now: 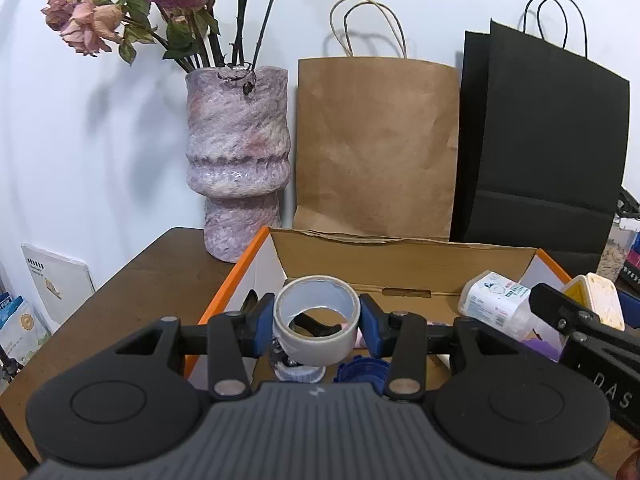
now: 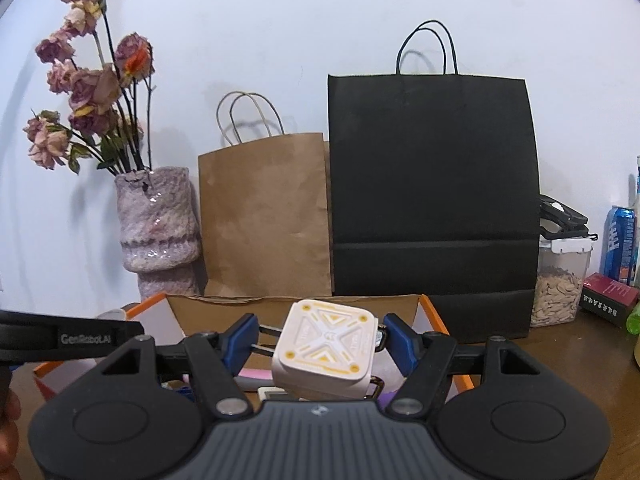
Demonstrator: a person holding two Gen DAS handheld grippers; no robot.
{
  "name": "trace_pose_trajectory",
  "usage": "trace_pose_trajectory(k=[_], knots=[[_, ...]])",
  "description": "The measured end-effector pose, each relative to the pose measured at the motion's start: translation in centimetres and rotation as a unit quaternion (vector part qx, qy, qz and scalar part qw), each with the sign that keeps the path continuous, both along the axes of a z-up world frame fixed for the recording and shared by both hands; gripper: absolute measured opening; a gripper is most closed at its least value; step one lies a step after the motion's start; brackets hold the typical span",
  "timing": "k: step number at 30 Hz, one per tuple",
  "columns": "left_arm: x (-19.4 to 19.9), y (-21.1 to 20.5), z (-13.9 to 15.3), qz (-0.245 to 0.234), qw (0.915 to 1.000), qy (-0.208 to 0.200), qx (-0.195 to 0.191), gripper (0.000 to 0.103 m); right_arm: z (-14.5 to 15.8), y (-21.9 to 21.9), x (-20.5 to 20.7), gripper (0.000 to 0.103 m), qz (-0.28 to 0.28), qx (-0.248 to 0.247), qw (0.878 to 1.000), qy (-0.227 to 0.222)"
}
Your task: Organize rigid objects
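Observation:
My left gripper (image 1: 316,322) is shut on a grey roll of tape (image 1: 316,336), held above the open cardboard box (image 1: 400,260) with orange edges. My right gripper (image 2: 318,346) is shut on a white and yellow plug adapter (image 2: 326,350), its two prongs pointing left, also above the box (image 2: 296,302). The adapter shows in the left wrist view (image 1: 596,298) at the right. Inside the box lie a white plastic container (image 1: 496,304), a blue ridged cap (image 1: 362,372) and purple items.
A mottled purple vase (image 1: 240,160) of dried roses stands behind the box at left. A brown paper bag (image 1: 376,148) and a black paper bag (image 1: 540,152) lean on the wall. A seed jar (image 2: 560,280), a blue can (image 2: 620,240) and a red box (image 2: 608,296) are at right.

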State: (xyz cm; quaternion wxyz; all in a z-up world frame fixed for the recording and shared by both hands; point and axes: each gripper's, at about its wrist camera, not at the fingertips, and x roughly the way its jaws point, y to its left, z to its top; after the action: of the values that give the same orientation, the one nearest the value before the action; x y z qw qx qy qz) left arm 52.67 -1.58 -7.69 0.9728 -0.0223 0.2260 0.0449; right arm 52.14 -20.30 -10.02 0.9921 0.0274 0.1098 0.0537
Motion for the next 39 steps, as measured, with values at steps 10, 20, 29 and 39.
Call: trace_pose_trajectory(k=[10, 20, 29, 39], knots=[[1.7, -0.3, -0.8, -0.002, 0.9999, 0.009, 0.014, 0.045, -0.7, -0.6, 2.6, 0.068, -0.01, -0.01, 1.0, 0.019], [1.3, -0.2, -0.6, 0.017, 0.9994, -0.006, 0.028, 0.097, -1.1, -1.6, 2.7, 0.093, -0.025, 0.01, 0.999, 0.03], [1.3, 0.0, -0.6, 0.022, 0.9995, -0.004, 0.024, 0.103, -0.9, -1.9, 2.3, 0.103, -0.032, 0.011, 0.999, 0.018], [-0.1, 0.5, 0.1, 0.014, 0.9998, -0.012, 0.011, 0.103, -0.7, -1.9, 1.1, 0.103, -0.034, 0.002, 0.999, 0.01]])
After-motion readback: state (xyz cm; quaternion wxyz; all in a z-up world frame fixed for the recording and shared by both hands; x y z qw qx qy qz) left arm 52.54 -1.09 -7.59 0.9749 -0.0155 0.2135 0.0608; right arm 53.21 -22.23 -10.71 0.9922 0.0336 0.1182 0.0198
